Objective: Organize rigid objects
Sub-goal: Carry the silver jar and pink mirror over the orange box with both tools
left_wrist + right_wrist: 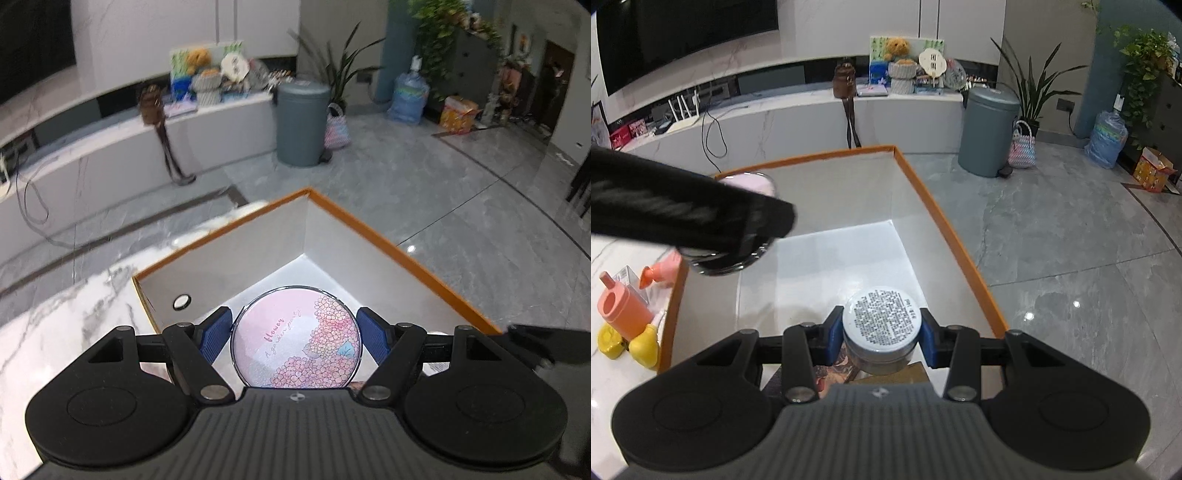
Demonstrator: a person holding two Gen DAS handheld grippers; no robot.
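Left gripper (pixel 295 334) is clamped on a round pink flowered case (pixel 295 338), held above the orange-rimmed box (pixel 424 266) on the table (pixel 74 317). Right gripper (pixel 881 334) is clamped on a small jar (pixel 881 328) over the same box.

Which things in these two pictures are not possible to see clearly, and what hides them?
- Left wrist view: lower edge of the round pink case, behind the left gripper body.
- Right wrist view: print on the jar is too small to read.
- Right wrist view: box left side, hidden by the blurred black gripper crossing it.
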